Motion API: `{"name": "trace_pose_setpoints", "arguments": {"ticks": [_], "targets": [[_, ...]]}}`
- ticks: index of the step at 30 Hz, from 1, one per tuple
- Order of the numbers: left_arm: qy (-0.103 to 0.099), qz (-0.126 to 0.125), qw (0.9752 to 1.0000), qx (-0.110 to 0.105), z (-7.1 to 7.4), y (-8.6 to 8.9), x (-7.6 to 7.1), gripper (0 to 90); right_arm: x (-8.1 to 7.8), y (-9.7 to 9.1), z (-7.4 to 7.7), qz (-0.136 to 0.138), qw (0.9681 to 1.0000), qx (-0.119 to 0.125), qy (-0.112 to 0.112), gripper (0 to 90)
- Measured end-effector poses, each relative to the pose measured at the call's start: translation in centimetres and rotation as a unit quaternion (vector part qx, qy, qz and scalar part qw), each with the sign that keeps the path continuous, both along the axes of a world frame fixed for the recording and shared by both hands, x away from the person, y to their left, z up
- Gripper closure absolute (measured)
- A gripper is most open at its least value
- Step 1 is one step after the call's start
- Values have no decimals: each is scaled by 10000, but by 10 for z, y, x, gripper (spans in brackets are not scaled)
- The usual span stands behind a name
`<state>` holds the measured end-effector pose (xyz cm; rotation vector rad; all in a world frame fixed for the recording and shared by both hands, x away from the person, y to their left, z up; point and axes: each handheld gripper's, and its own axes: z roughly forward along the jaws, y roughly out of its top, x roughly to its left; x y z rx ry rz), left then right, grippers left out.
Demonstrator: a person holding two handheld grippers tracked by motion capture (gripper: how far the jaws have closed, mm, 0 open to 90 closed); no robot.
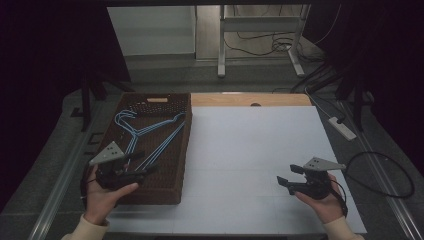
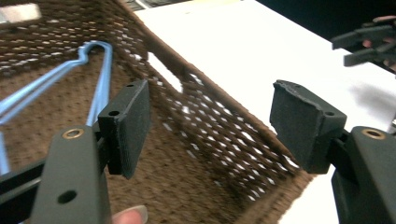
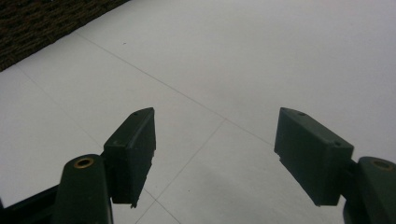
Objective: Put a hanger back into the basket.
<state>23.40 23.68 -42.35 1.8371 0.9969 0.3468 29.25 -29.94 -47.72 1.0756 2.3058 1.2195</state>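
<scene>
Brown woven basket (image 1: 172, 150) sits on the left side of the desk (image 1: 250, 165), right up against the white sheet that covers most of it, and a bunch of light blue wire hangers (image 1: 150, 135) are lying flat inside on the basket floor, hooks pointing toward the far end. Left hand-held gripper (image 1: 142, 167) hovers over the near part of the basket with its jaws spread wide and nothing between them; in the left gripper view (image 2: 210, 126) you're looking down between the two black pads (image 2: 133, 121) straight at the basket's mesh side wall (image 2: 219, 126), with one hanger's hook (image 2: 95, 49) off to the left on the basket bottom, not touching the pads. So the hangers are loose in the basket, nobody's holding them. Right hand-held gripper (image 1: 286, 181) is well apart from all that, over the bare white sheet at the near right, also wide open and empty; the right gripper view (image 3: 215, 149) has plain white surface between the jaws and a sliver of the basket (image 3: 32, 28) in the top left corner. Both hands (image 1: 107, 192) come in from the bottom edge, cream sleeves showing.
</scene>
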Motion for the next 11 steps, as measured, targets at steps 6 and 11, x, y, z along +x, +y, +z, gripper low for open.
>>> {"name": "trace_pose_setpoints", "arguments": {"ticks": [6,11], "targets": [[-43,-190,9998,75,-14,-14,-11,300,2,-5,4,-129,9999,80,-52,303],[-17,-245,9996,103,-21,-19,-13,300,2,-7,7,-159,9997,103,-129,304]]}}
